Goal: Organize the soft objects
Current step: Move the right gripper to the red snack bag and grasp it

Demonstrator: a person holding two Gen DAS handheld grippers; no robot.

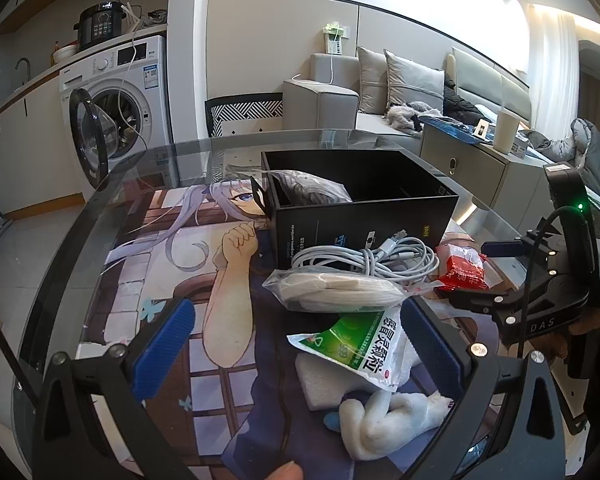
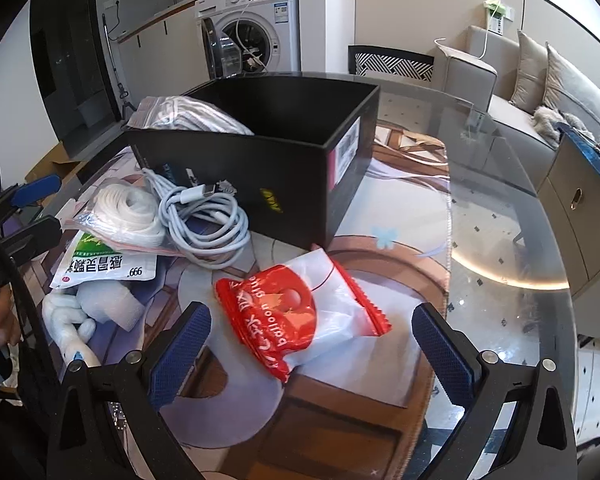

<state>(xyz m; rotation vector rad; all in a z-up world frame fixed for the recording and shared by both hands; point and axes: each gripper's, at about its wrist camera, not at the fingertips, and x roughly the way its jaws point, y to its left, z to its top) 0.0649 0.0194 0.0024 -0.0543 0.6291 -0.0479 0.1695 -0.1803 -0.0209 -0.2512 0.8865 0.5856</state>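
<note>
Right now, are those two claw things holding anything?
Left gripper: fingers open, holding nothing, above the green-and-white packet.
Right gripper: fingers open, holding nothing, either side of the red-and-white packet.

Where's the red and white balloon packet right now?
The red and white balloon packet lies on the printed mat in the right wrist view, between the open right gripper fingers, just in front of the black box.
</note>
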